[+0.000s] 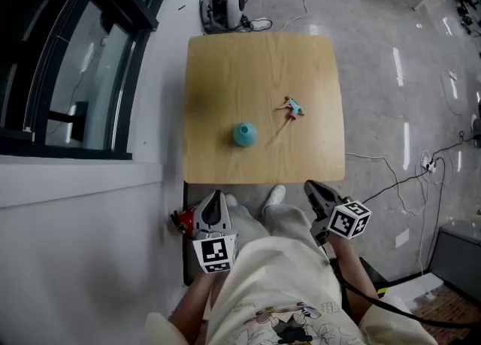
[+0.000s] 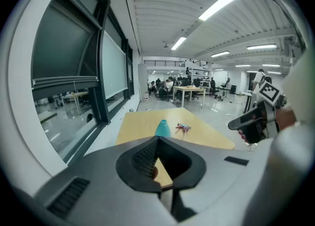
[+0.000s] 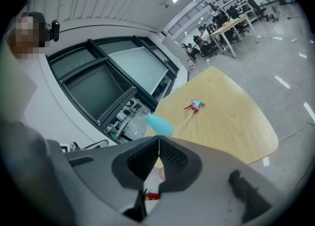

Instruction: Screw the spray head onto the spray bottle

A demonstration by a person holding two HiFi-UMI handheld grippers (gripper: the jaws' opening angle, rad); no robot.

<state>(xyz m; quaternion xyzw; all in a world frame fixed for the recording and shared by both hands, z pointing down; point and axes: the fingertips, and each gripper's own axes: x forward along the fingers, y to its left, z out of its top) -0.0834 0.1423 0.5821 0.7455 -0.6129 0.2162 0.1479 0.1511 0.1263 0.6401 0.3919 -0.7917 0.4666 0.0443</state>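
left gripper [image 1: 216, 199] and right gripper [image 1: 312, 189] hover closed and empty just short of the table [image 1: 263, 65].

spray bottle [image 1: 244, 134]: on table [image 1: 225, 65], left of spray head [image 1: 293, 107]
spray head: slightly behind spray bottle, apart from it
left gripper [image 1: 214, 198], right gripper [image 1: 313, 189]: before table's near edge

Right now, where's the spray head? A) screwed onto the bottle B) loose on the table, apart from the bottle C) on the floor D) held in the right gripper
B: the spray head lies on the wooden table, apart from the teal spray bottle, and the left gripper and right gripper are shut on nothing.
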